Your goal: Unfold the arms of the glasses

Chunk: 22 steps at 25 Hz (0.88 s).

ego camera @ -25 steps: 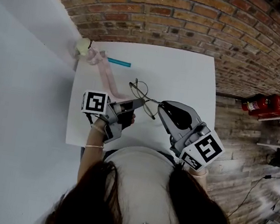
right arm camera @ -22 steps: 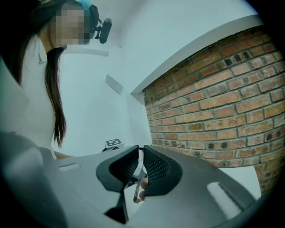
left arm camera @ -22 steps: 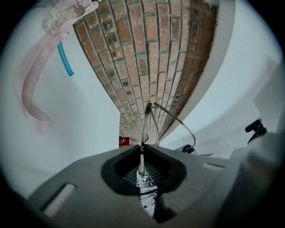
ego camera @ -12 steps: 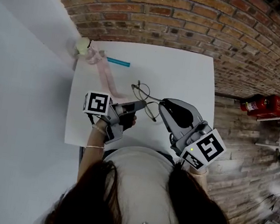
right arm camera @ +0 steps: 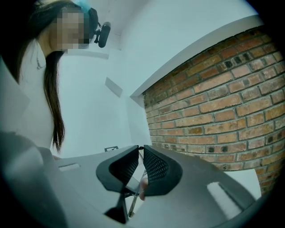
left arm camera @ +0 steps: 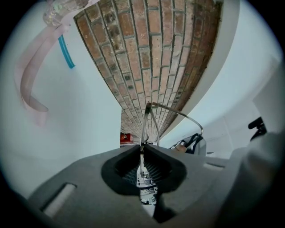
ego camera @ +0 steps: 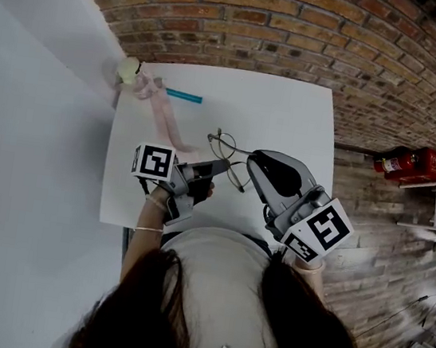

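From where I stand, the left hand-held gripper [ego camera: 223, 163] and right hand-held gripper [ego camera: 253, 160] each pinch the wire glasses [ego camera: 221, 142] above the white worktop's [ego camera: 291, 111] centre. Brickwork [ego camera: 303, 28] runs along 12 o'clock, with a red fire extinguisher [ego camera: 407, 162] at 3.

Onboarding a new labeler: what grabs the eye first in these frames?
The wire-framed glasses, held over the white table and pinched from both sides: the left gripper is shut on the frame, the right gripper on a thin arm. Next come the pink ribbon and teal stick near the table's far left corner, below the brick wall.
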Each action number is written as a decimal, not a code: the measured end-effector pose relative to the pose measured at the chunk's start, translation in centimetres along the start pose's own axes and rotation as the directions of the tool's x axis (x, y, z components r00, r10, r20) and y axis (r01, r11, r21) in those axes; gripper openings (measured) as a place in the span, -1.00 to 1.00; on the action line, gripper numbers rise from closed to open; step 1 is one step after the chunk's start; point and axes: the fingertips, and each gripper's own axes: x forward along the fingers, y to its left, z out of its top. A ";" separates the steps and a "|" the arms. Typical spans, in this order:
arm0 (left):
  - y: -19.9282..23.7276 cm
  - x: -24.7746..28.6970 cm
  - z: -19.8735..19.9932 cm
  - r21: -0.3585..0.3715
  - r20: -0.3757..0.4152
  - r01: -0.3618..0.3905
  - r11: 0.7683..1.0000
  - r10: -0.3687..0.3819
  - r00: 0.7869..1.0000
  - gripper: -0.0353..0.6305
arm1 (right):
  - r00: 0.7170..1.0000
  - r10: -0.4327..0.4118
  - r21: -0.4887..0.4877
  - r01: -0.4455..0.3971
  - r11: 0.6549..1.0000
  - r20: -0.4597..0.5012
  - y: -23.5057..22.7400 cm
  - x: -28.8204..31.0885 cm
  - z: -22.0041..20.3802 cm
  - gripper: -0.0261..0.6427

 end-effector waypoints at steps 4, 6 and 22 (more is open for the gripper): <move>0.2 0.1 -0.2 -0.004 -0.010 -0.002 1.000 0.002 1.000 -0.83 | 1.000 0.003 -0.002 -0.003 1.000 0.004 0.0 0.2 0.1 -0.80; 0.2 0.1 -0.4 -0.003 -0.014 -0.004 1.000 0.004 1.000 -0.83 | 1.000 0.004 -0.001 -0.004 1.000 0.005 0.1 0.2 0.2 -0.80; 0.9 0.6 -1.4 0.007 -0.061 -0.024 1.000 0.024 0.998 -0.83 | 1.000 -0.006 -0.003 0.006 1.000 0.011 -0.3 0.6 0.4 -0.80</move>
